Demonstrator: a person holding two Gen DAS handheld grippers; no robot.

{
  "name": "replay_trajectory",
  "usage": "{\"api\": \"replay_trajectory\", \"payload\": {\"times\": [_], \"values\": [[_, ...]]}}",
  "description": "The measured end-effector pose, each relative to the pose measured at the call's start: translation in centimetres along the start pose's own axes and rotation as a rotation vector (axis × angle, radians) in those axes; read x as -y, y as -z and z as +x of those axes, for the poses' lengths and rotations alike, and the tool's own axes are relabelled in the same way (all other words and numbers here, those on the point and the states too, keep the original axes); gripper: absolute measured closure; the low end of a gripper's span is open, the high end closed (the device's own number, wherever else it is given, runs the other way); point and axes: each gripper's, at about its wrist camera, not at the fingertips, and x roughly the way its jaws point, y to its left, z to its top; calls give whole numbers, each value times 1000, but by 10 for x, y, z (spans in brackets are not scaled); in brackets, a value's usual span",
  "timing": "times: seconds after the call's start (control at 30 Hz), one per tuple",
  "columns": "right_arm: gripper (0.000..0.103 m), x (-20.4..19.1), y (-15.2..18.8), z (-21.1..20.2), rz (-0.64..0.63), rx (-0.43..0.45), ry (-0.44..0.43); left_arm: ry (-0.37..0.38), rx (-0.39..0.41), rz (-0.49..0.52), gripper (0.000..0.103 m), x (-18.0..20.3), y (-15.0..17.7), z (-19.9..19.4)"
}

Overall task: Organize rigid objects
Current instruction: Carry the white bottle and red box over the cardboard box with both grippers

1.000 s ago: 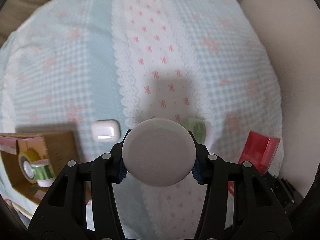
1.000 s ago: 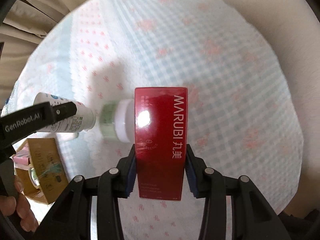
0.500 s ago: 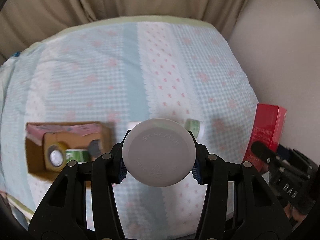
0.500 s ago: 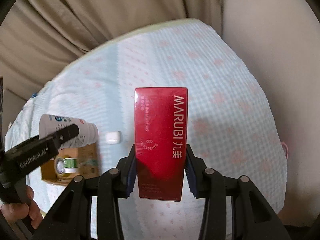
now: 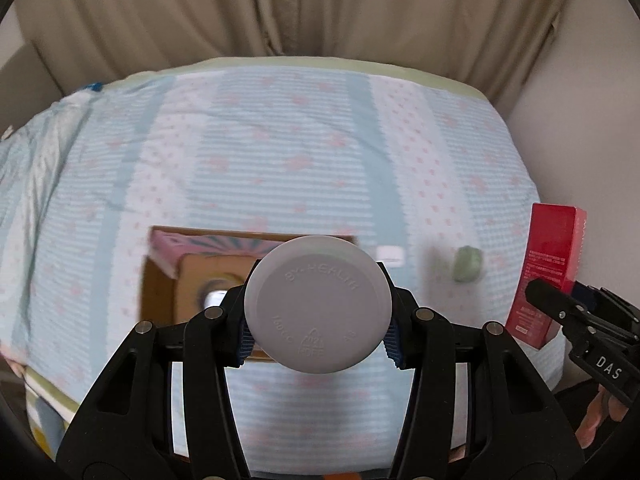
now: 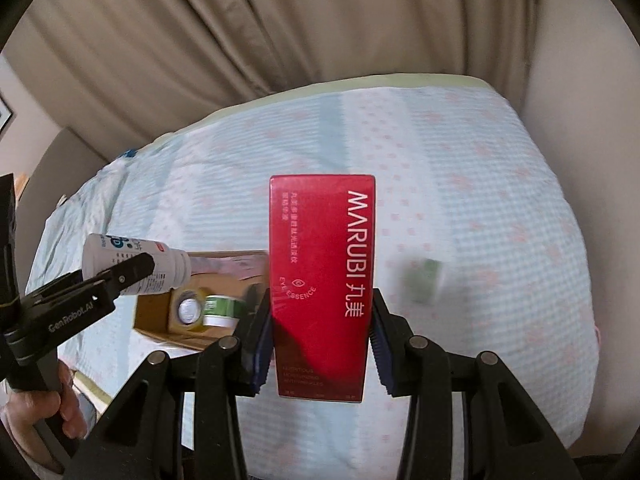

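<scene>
Matte white plastic, round and embossed with small raised lettering, fills the left gripper: this is the base of a white bottle, clamped between blue ribbed pads, its printed label side visible from the right wrist view. Glossy red card forms the red box, a tall rectangular carton lettered MARUBI, pinched at its lower sides by the right gripper. Both claws are closed on their loads, raised above the bed, whose soft cover is pale blue gingham with white lace-edged strips and pink bows. A brown cardboard box sits near the bed's near-left edge, open-topped, holding a tape roll and a green-labelled jar. A small green object, blurred, lies toward the near-right side. Beige curtains hang beyond the far edge.
</scene>
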Motion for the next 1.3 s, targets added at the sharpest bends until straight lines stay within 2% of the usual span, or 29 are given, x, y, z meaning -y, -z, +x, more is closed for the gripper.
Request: {"api": "replay_trajectory", "payload": {"times": [0.2, 0.33, 0.57, 0.77, 0.93, 1.13, 1.23, 1.27, 1.3], "values": [[64, -74, 2, 27, 11, -27, -14, 0, -25, 17, 57, -83, -6, 10], [64, -115, 5, 57, 39, -53, -1, 37, -60, 27, 57, -129, -10, 34], [64, -154, 12, 113, 105, -140, 15, 64, -129, 80, 57, -170, -14, 84], [64, -160, 16, 161, 125, -240, 47, 79, -207, 119, 57, -187, -15, 139], [64, -150, 15, 208, 156, -315, 80, 78, -271, 152, 57, -190, -16, 182], [64, -131, 13, 244, 251, -391, 82, 73, -316, 200, 57, -189, -14, 206], [64, -127, 13, 256, 310, -423, 57, 78, -319, 243, 56, -183, -13, 209], [64, -125, 13, 261, 335, -436, 49, 85, -320, 257, 55, -181, -13, 209], [64, -124, 12, 264, 345, -445, 52, 96, -318, 270, 46, -179, -13, 208]]}}
